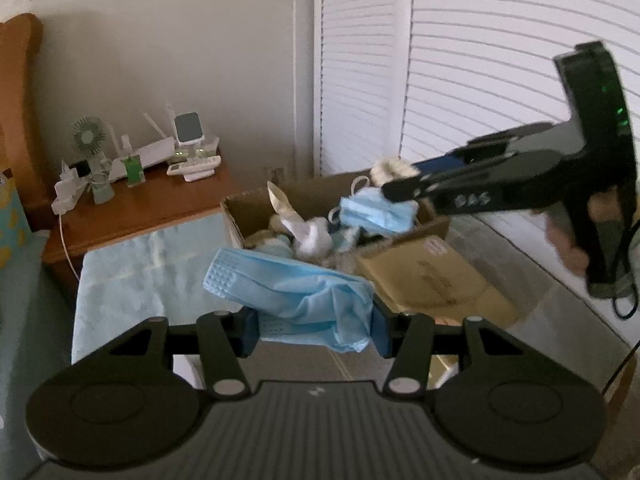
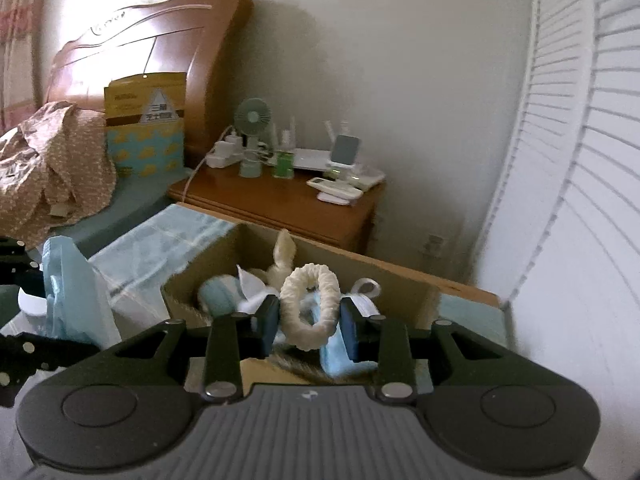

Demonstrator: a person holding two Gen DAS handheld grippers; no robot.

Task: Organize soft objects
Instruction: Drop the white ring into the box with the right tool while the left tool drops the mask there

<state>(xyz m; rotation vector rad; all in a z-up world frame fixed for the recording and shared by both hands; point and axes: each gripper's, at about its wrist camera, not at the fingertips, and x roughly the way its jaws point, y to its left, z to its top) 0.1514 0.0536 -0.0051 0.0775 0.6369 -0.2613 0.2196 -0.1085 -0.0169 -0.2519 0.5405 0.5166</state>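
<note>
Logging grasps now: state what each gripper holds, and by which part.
Left gripper: a crumpled blue face mask, clamped at its bunched lower end. Right gripper: a white fluffy scrunchie sits between the fingers; whether they press on it cannot be told.

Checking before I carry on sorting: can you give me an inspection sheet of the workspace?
Surface: pale blue cloth, open cardboard box next to it.
Job's things: blue mask; white scrunchie; more masks and soft items in the box.
Clutter: fan, remotes and chargers on the nightstand.
Grippers: left gripper jaws shut on the blue mask; right gripper jaws pinch the white scrunchie over the box.
Cables: white cable hanging off the nightstand; black cable below the right gripper.
Surroundings: louvred doors, wooden headboard.
</note>
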